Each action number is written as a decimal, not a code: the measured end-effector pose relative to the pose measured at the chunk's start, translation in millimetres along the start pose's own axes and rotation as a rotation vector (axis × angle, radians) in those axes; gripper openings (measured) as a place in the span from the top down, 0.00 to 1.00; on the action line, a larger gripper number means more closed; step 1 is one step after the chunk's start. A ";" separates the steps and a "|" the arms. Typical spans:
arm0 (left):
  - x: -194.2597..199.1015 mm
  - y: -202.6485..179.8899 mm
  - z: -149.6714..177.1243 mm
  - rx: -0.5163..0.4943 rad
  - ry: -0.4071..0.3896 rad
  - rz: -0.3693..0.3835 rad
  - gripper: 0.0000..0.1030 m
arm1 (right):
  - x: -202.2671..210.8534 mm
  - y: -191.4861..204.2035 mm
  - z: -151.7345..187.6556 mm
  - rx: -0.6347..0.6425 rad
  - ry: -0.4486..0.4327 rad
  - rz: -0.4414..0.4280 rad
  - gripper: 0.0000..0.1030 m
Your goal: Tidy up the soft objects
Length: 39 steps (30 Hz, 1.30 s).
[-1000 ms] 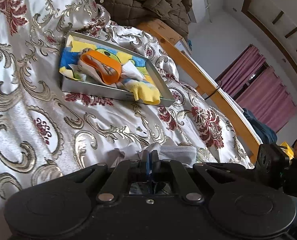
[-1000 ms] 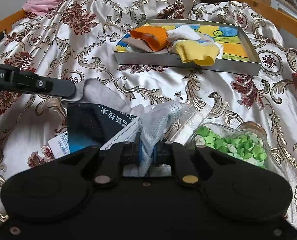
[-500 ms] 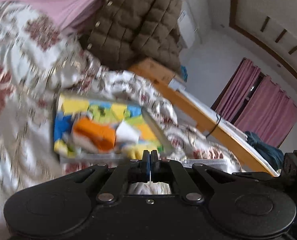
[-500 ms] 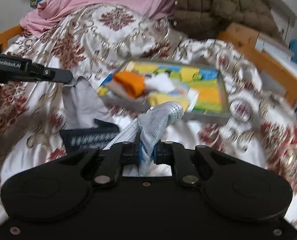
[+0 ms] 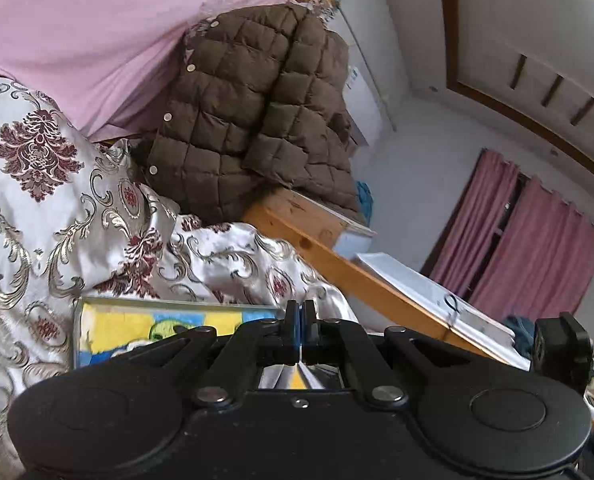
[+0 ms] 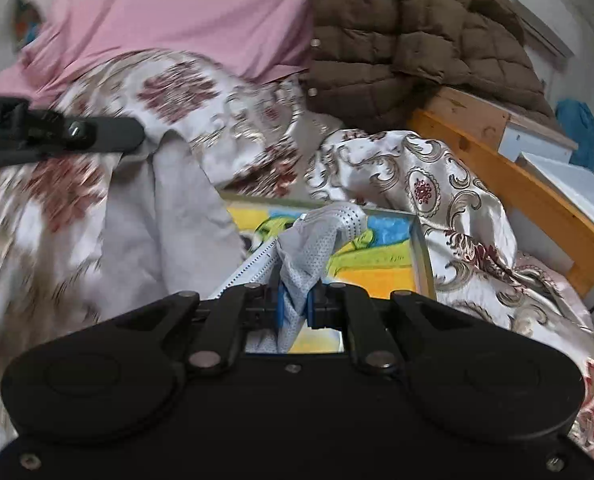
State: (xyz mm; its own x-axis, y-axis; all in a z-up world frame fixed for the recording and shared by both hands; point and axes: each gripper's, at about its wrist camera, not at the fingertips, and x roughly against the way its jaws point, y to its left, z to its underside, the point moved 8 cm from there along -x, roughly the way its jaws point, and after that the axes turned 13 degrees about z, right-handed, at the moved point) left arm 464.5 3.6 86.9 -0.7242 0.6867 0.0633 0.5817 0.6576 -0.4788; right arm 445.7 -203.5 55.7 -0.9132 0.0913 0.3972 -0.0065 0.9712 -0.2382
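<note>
The right gripper point(image 6: 295, 308) pinched a pale grey face mask point(image 6: 317, 240) between its blue pads, the mask bunched upward and forward from the jaws with its pleated white edge trailing to the left. Directly beyond and below it lay the tray point(image 6: 423, 256), a shallow grey-rimmed box with a yellow, blue and green picture on its floor; the mask hung over the tray's near part, and whether it touched the floor could not be told. To the right of the tray the patterned bedspread point(image 6: 449, 184) rose in a fold close against the rim, and past that ran the wooden bed rail point(image 6: 517, 188).

On the left of the right wrist view the left gripper point(image 6: 133, 138) reached in from the side, holding a light grey cloth point(image 6: 169, 208) that hung down at the tray's left edge. Lettering on that gripper's arm was too blurred to read.

In the left wrist view the left gripper's point(image 5: 299, 330) blue pads stood pressed together; the cloth itself was hidden below the gripper body. The tray point(image 5: 157, 302) showed just beyond and left of the fingertips, its far rim against the bedspread point(image 5: 57, 220). Far behind lay a pink sheet point(image 5: 97, 32) and a brown quilted jacket point(image 5: 257, 112) draped over the bed rail's point(image 5: 337, 264) end. At far right hung pink curtains point(image 5: 537, 240).
</note>
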 end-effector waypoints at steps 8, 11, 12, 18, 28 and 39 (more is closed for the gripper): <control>-42.4 43.4 31.7 0.049 0.040 -0.107 1.00 | -82.4 -2.1 -13.5 -0.119 0.062 0.008 0.95; -44.1 66.3 46.3 0.080 0.060 -0.150 1.00 | -101.0 2.5 2.2 -0.107 0.107 0.008 0.95; -44.0 73.9 51.0 0.084 0.068 -0.168 1.00 | -105.2 5.4 7.8 -0.096 0.121 0.007 0.95; -43.9 109.0 80.5 0.111 0.132 -0.250 1.00 | -129.2 14.7 44.1 -0.079 0.197 0.006 0.95; -48.6 120.2 110.7 0.081 0.204 -0.313 1.00 | -144.4 35.7 78.8 -0.015 0.216 0.021 0.93; -36.0 102.1 88.6 0.062 0.127 -0.352 0.62 | -113.9 1.4 48.8 -0.032 0.145 0.072 0.50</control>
State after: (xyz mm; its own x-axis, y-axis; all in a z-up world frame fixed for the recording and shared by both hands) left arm 517.1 18.5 -41.8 -0.8219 0.4574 0.3396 0.2788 0.8428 -0.4604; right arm 529.8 -223.3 -33.1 -0.8425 0.1896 0.5042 0.0722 0.9673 -0.2431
